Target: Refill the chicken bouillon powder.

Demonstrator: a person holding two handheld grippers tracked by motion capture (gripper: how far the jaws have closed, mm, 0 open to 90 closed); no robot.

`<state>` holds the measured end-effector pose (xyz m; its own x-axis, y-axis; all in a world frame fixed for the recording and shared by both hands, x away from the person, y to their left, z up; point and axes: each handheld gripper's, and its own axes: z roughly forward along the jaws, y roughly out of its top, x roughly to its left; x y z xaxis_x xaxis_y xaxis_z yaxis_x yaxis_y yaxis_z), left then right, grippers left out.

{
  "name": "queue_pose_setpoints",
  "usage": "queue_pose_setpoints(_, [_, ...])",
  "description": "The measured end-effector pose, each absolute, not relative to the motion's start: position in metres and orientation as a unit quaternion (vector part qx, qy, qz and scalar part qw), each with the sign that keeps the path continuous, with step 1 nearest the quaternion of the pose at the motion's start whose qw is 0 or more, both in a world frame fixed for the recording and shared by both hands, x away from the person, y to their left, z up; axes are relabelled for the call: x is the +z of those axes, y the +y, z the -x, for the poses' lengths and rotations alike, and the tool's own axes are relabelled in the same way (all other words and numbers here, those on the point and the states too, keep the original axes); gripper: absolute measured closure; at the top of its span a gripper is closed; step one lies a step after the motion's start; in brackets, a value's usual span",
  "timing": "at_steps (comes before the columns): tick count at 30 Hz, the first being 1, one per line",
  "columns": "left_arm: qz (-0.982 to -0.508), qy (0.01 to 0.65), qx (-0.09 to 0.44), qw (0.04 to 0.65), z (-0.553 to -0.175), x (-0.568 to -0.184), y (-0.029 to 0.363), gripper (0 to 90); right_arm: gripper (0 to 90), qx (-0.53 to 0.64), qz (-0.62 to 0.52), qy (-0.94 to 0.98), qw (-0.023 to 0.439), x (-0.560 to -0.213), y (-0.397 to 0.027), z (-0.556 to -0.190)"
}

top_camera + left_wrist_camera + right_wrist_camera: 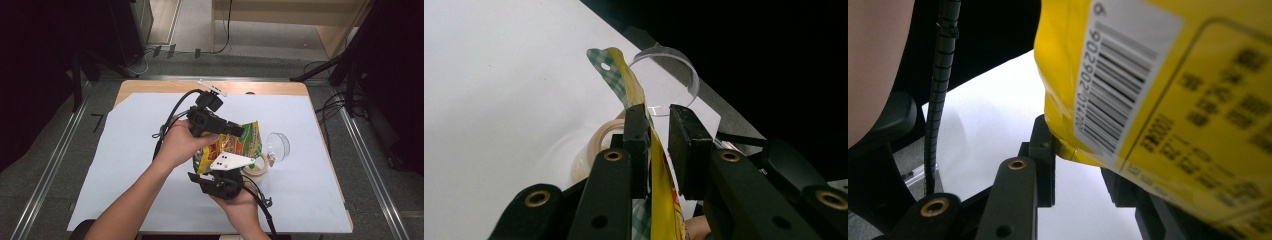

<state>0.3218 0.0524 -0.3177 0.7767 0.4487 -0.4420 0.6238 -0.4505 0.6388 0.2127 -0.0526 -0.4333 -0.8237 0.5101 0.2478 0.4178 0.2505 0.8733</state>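
Left gripper (239, 131) pinches the snack bag's (235, 145) top edge; right gripper (216, 176) clamps its bottom corner, bag held above the white sheet (125, 150). Likely mid-tear; next, pull apart. Tape roll (257, 167) and clear cup (278, 146) lie beside. Bag's front print unreadable.

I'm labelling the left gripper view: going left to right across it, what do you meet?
Tape roll → the gripper's left finger → yellow snack bag → the gripper's right finger; the clear round container sits farther off, above the fingers.
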Motion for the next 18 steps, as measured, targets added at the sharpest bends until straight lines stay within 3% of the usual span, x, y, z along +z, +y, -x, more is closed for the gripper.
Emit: queue_pose_setpoints(18, [-0.845,0.317,-0.106,0.418,-0.3220,-0.3189,0.0528,78.8,71.1,0.537,-0.294,0.790,0.044,-0.4335,-0.0527,-0.2122])
